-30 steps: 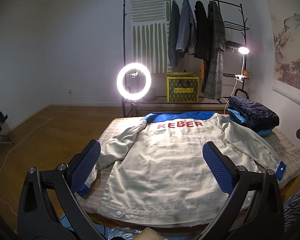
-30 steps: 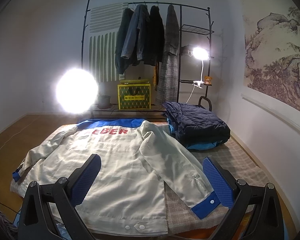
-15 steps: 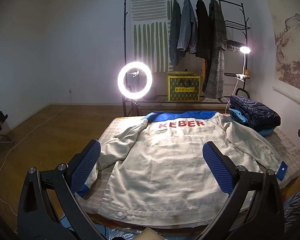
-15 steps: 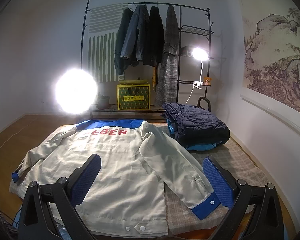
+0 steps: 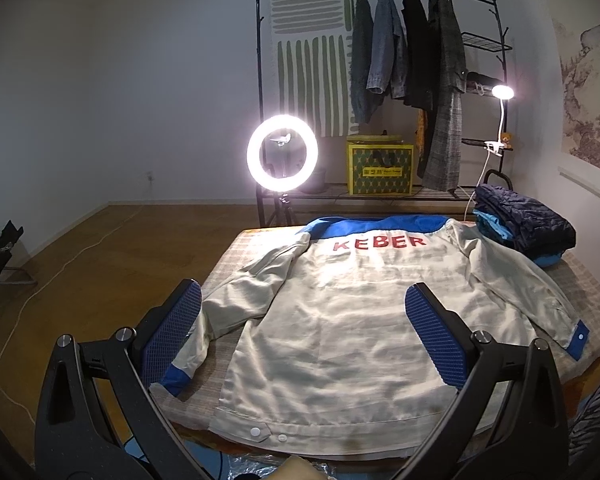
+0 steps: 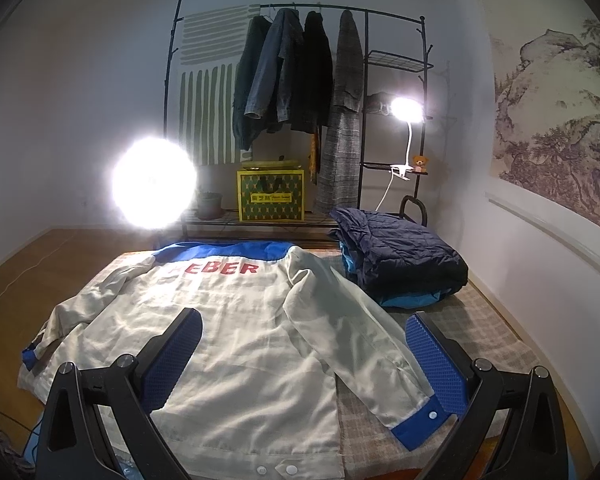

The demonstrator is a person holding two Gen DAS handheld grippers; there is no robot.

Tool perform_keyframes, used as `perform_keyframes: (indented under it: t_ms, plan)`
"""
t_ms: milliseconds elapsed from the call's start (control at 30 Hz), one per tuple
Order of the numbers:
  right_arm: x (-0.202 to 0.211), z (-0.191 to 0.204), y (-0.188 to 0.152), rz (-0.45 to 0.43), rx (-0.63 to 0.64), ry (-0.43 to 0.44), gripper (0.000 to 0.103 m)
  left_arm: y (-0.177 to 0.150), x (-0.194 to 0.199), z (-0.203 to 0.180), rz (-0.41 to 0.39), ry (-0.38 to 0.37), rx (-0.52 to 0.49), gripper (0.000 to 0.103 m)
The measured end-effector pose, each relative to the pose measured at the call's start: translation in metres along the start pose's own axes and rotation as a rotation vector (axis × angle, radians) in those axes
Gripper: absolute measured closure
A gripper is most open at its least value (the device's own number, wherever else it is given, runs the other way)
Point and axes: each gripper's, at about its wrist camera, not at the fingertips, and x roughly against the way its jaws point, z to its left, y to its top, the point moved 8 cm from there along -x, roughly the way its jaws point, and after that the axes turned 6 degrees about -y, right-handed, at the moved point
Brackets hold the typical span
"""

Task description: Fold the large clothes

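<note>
A cream jacket [image 5: 340, 320] [image 6: 240, 340] with a blue collar, blue cuffs and red lettering lies back up, spread flat on the checked table [image 5: 236, 256] [image 6: 480, 328]. Its hem faces me and both sleeves lie out to the sides. My left gripper [image 5: 304, 320] hovers open above the jacket's lower left part, with its left pad over the left sleeve's blue cuff [image 5: 172, 376]. My right gripper [image 6: 304, 356] stands open above the lower right part, its right pad close over the right sleeve's blue cuff [image 6: 416, 420]. Neither holds anything.
A folded pile of dark quilted and blue clothes [image 5: 524, 228] [image 6: 400, 260] sits at the table's far right corner. Behind the table stand a ring light [image 5: 282, 154], a clothes rack with hanging coats [image 6: 300, 80], a yellow box [image 6: 270, 196] and a clip lamp [image 6: 406, 110].
Both cameras have shifted only slightly; the jacket lies as before and both grippers stay open.
</note>
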Motion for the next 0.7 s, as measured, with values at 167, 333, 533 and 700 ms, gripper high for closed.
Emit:
perform_keyframes:
  t_ms: [167, 333, 533, 700]
  plan:
    - [-0.014, 0.012, 0.005, 0.001, 0.004, 0.025, 0.0, -0.002, -0.011, 0.013, 0.019, 0.028, 0.009, 0.0]
    - [-0.034, 0.032, 0.012, 0.003, 0.025, 0.077, 0.0, -0.007, -0.024, 0.035, 0.041, 0.064, 0.02, 0.0]
    - [-0.06, 0.07, 0.019, 0.01, 0.07, 0.15, 0.0, -0.025, -0.053, 0.087, 0.119, 0.1, 0.076, 0.0]
    - [-0.086, 0.106, 0.023, 0.002, 0.088, 0.2, 0.0, -0.045, -0.078, 0.138, 0.173, 0.157, 0.11, 0.004]
